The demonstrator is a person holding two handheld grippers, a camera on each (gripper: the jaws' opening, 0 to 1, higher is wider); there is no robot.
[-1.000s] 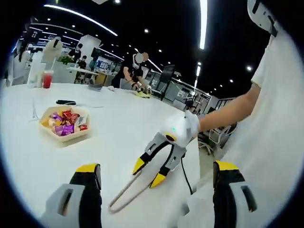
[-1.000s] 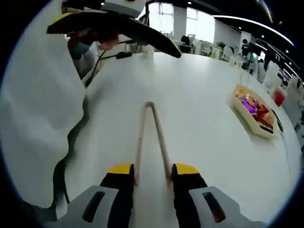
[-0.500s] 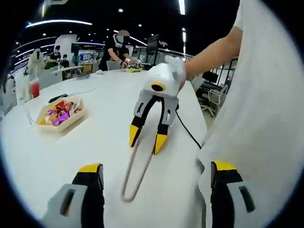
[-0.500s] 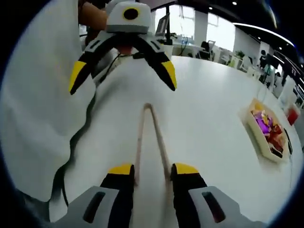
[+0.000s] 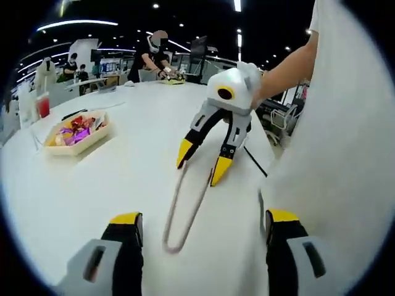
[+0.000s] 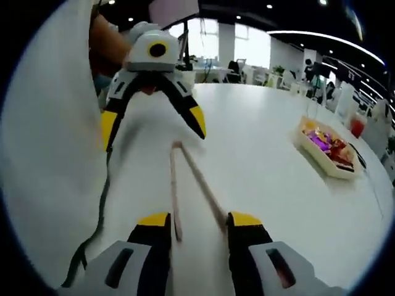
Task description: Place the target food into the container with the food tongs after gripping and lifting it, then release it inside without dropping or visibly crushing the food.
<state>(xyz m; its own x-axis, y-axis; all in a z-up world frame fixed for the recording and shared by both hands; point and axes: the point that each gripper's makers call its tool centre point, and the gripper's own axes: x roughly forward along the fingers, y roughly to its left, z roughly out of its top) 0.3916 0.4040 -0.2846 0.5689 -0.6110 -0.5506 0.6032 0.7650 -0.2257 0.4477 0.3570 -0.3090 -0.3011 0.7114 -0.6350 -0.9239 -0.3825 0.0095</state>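
Note:
The wooden food tongs (image 6: 174, 185) run forward from between my right gripper's (image 6: 199, 221) jaws, which are shut on their two arms. Their joined end lies on the white table (image 6: 259, 154), just below my left gripper (image 6: 153, 123), which faces it. In the left gripper view the tongs (image 5: 191, 200) stretch from the right gripper (image 5: 202, 163) down to my left gripper (image 5: 203, 219), whose jaws stand wide open with nothing in them. A cream tray (image 5: 92, 139) of wrapped sweets (image 5: 73, 131) sits far off to the left. It appears again as the tray (image 6: 321, 161) in the right gripper view.
A red drink cup (image 5: 43, 106) and a black object (image 5: 74, 113) stand beyond the tray. The person's white garment (image 5: 345, 154) hangs close on the right. People work at desks (image 5: 154, 58) in the background. The table edge (image 5: 262, 132) curves near the person.
Both hands have shifted. The right gripper with the tongs now points more steeply at my left gripper, and the tongs' joined end has drawn closer between the left jaws. The left gripper stays open.

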